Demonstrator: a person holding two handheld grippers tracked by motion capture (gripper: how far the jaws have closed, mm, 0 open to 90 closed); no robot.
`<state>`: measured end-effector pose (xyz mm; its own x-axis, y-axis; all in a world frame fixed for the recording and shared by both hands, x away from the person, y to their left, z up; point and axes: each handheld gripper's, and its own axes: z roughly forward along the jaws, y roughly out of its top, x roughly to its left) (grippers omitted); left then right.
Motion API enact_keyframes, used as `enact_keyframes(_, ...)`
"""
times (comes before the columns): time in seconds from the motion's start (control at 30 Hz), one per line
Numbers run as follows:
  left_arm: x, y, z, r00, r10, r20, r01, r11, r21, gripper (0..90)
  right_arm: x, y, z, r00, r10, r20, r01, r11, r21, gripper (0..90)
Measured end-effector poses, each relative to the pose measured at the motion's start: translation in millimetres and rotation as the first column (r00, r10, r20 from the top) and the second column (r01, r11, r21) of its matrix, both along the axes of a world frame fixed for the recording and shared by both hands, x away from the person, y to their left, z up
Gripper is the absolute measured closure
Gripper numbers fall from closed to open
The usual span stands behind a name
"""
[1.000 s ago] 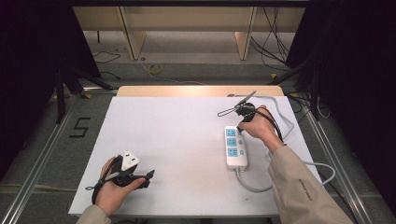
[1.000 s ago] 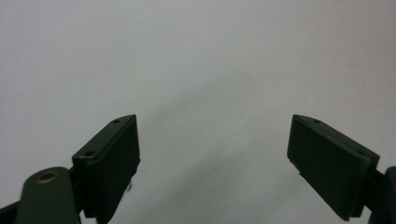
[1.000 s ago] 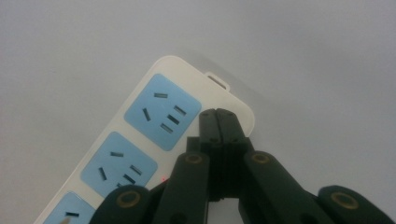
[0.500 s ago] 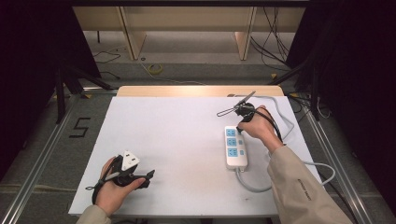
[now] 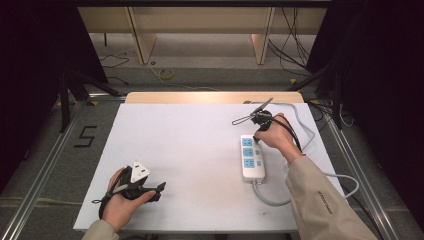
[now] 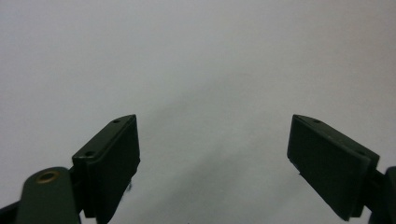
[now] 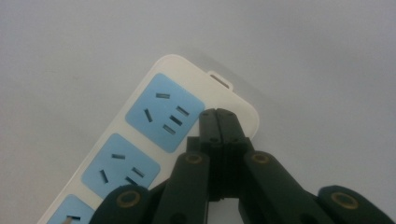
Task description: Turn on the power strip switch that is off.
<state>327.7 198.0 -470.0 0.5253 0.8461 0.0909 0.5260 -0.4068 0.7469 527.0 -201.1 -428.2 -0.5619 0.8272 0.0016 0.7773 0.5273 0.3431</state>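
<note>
R gripper (image 7: pixel 218 114), jaws closed on nothing, tips over the far end of the power strip (image 5: pixel 252 157) near the table's (image 5: pixel 190 150) right edge; L gripper (image 5: pixel 159 189), jaws wide apart w/ nothing between, sits near front-left edge, bare tabletop between them.

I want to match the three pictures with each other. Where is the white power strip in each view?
High view: the power strip lies right of centre on the white table, just below the right hand-held gripper.
Left gripper view: it is not in this picture.
Right gripper view: it runs from the lower left up to the centre, and the shut jaws point at its top corner.
Shared landmark: the white table top.
</note>
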Motion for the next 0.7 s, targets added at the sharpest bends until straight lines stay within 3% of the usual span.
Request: enact_keyframes(0.7, 0.3, -1.2, -0.1, 1.0000, 0.000, 0.002, 0.000, 1.0000, -0.002, 16.8, -0.3, 2.4, -1.2, 1.0000, -0.009, 0.001, 0.009, 0.9999, -0.013, 90.0)
